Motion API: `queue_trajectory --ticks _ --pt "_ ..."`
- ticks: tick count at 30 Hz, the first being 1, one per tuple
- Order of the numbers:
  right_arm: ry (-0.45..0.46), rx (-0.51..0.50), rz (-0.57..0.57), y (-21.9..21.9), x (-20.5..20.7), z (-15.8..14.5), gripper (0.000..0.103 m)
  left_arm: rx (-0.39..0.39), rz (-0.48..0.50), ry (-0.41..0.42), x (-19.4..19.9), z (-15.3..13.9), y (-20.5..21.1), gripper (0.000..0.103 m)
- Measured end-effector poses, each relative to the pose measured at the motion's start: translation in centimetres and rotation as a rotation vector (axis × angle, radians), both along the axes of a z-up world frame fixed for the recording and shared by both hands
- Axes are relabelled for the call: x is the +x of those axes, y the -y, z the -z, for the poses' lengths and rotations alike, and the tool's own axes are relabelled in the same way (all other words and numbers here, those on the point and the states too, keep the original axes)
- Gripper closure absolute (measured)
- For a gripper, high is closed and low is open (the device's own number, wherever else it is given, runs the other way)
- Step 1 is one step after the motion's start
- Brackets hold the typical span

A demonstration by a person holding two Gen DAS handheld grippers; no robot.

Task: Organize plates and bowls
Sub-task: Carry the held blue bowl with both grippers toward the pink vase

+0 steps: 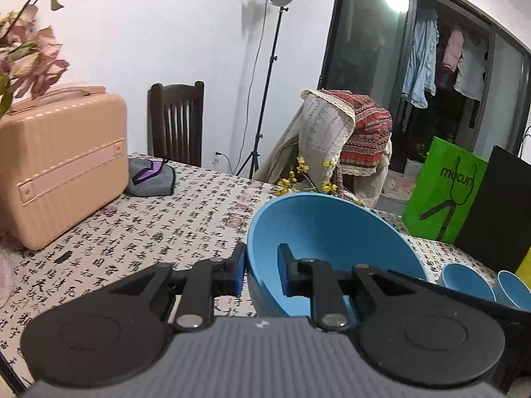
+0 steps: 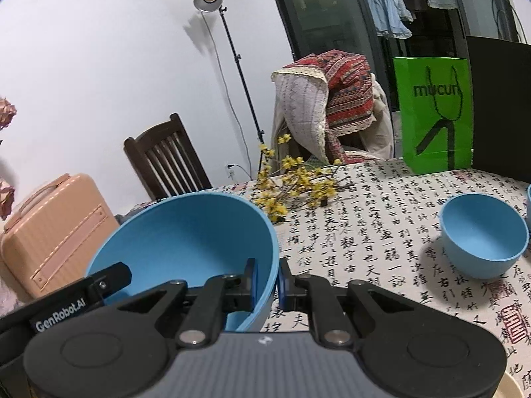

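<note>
left claw (image 1: 261, 270) and right claw (image 2: 267, 282) each clench opposite rims of the big bowl (image 2: 186, 232) (tilted, off the bench (image 2: 381, 232)), sharing its width, likely to carry it toward the small bowl (image 2: 483, 235).

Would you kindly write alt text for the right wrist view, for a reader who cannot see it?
The right hand-held gripper pinches the rim of a large blue bowl, one finger inside and one outside, while the left hand-held gripper reaches it from the left. Beyond on the calligraphy tablecloth sit a small blue bowl, yellow flower sprigs and a green paper bag.
</note>
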State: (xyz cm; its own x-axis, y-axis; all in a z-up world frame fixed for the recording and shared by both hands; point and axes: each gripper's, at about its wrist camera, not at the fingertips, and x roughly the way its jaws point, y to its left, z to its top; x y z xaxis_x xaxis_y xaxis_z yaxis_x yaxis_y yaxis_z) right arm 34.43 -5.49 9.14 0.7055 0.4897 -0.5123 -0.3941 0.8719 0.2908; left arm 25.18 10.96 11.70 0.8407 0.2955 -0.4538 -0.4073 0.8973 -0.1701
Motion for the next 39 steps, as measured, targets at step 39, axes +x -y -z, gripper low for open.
queue_trajectory --ticks 39 --pt "-0.028 0.011 -0.176 -8.4 -7.0 1.8 0.091 -0.034 -0.11 0.014 -9.9 2.8 -7.5 0.083"
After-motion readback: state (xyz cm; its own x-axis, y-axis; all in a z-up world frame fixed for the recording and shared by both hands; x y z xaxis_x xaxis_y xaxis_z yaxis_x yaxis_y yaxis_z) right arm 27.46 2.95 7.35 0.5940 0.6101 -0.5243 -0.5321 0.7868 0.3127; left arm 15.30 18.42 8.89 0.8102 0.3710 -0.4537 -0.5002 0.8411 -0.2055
